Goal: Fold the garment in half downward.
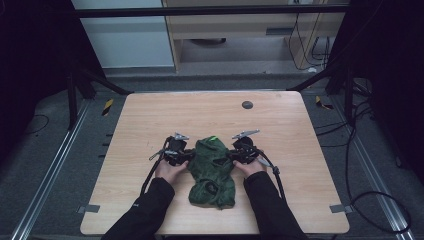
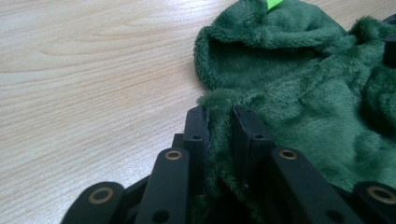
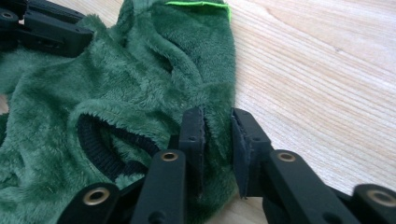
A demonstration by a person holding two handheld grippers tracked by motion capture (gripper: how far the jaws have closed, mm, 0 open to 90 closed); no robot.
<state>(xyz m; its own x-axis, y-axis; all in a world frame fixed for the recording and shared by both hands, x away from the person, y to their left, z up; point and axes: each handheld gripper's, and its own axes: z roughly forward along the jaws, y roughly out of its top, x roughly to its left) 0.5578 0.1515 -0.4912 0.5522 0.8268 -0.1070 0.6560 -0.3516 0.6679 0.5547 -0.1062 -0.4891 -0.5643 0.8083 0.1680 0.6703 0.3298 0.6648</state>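
Green plush fabric forms the garment (image 1: 212, 170), which is laid on the wooden table (image 1: 150, 115) near the person's edge, roughly midway between the left and right sides. The garment is bunched and creased rather than spread flat. A bright green tag (image 1: 213, 138) is seen at its far end, and a dark ribbed cuff (image 3: 100, 149) is visible on a sleeve opening in the right gripper view.

The left gripper (image 1: 186, 156) is positioned against the garment's left edge. In the left gripper view, the left gripper (image 2: 219, 122) is clenched on a fold of the plush, with fabric pinched between the two jaws and bulging above them. The left hand (image 1: 169, 170) is wrapped around the gripper body.

The right gripper (image 1: 234, 156) is positioned against the garment's right edge, opposite the left one. In the right gripper view, the right gripper (image 3: 218, 123) is closed on the fabric edge, a thin fold of plush being trapped between the jaws, though a narrow gap remains beside it. The right hand (image 1: 250, 167) is held around the gripper body.

Both forearms are clad in black sleeves (image 1: 145, 210) and enter from the near edge. A small dark round disc (image 1: 247, 104) is set in the table surface near the far edge, well apart from the garment.
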